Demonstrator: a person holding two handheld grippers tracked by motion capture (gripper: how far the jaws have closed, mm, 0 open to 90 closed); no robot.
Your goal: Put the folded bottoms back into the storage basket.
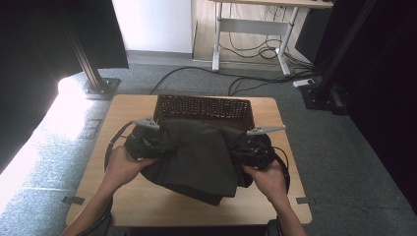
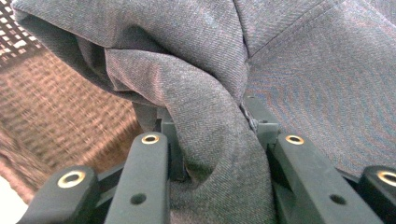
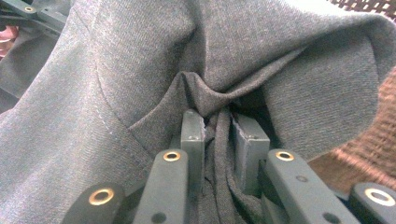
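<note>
On the wooden desk [image 1: 147, 196], before a wicker basket [image 1: 204, 109], a dark grey garment [image 1: 201, 157] hangs bunched between both tools. The left gripper [image 2: 210, 135] and right gripper [image 3: 218, 130] each have jaws pinching its folded cloth.

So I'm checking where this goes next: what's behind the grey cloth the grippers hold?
Behind the grey cloth stands a brown wicker basket on the table. The cloth's far edge covers the basket's near rim, and what is inside cannot be seen.
</note>
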